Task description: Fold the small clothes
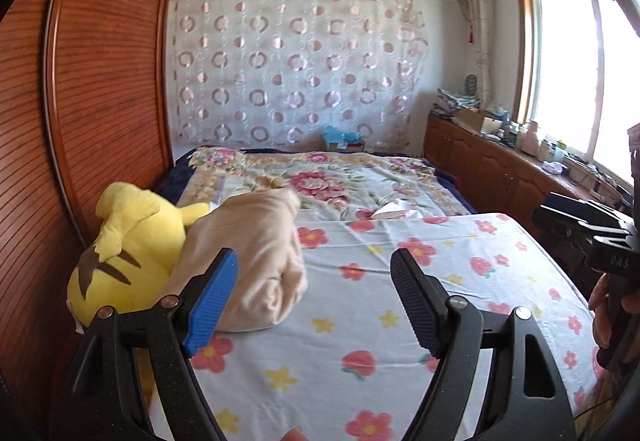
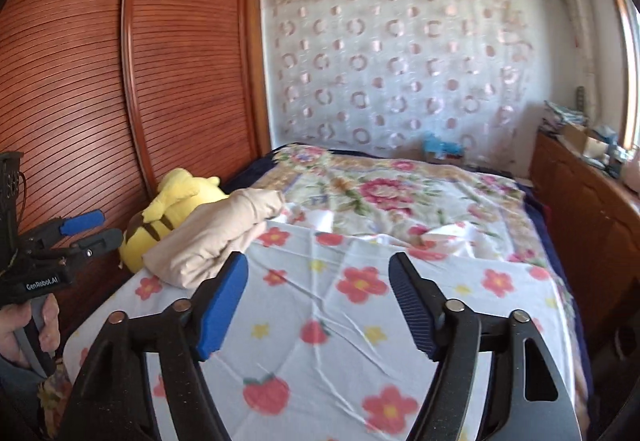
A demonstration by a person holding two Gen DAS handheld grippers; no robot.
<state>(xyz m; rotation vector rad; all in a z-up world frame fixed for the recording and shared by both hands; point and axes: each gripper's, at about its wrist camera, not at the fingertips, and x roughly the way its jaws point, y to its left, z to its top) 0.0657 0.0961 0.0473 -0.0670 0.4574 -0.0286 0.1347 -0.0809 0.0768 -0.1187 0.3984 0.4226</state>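
Left gripper (image 1: 314, 281): jaws spread wide, nothing between them, held above the flowered sheet (image 1: 360, 341). 1 blue pad (image 1: 210, 305) and 1 black ribbed pad (image 1: 416, 305) visible, neither touching cloth.

Right gripper (image 2: 318, 285): jaws likewise wide apart and empty, above the same sheet. Same pad colours, blue on the left of the view, black on the right.

Garment (image 1: 256, 261): beige, lying as a bundled, folded heap on the sheet at the wardrobe side of the bed. It leans against a yellow plush (image 1: 132, 245) (brown stripes on its back), which sits between the garment and the wardrobe (image 1: 100, 81). In the left view the blue pad overlaps the garment's near edge; contact cannot be told, though the right view shows that gripper raised, apart from the bundle.

Cross-views: the right wrist camera shows the left gripper (image 2: 90, 227) at frame left, jaws parted, with a hand (image 2: 28, 333) on its grip. The left wrist camera shows the right gripper's body at frame right, with fingers on its handle.

Behind the sheet: a floral blanket (image 1: 328, 177), a curtain (image 1: 296, 61) with circles, a cabinet (image 1: 480, 165) below the window.
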